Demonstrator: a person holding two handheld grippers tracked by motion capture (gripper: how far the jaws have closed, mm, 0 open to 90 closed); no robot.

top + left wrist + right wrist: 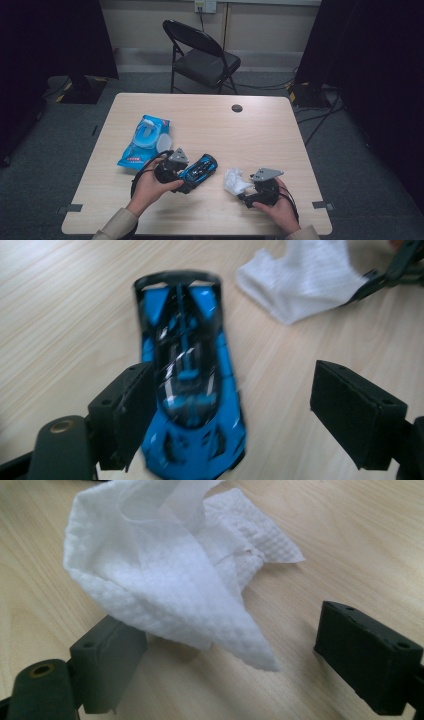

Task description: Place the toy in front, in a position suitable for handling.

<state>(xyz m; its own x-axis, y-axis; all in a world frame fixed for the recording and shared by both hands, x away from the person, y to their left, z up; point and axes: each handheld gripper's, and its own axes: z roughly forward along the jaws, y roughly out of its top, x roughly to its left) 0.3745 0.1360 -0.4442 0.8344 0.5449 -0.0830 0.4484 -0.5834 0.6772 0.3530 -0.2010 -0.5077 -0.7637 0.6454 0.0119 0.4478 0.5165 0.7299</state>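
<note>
Blue toy car (187, 385), nose blurred, cropped.

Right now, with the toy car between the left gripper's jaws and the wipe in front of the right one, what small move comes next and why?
Probably close the left gripper on the blue toy car: its jaws stand wide, one pad beside the car, the other well clear. The white wipe lies loose ahead of the open right gripper.

On the table (260, 125), the toy car (200, 169) lies near the middle front. The wipe pack (145, 141) sits at its ten o'clock, the crumpled wipe (235, 181) at its four o'clock. A chair (202, 56) stands beyond, at twelve.
</note>
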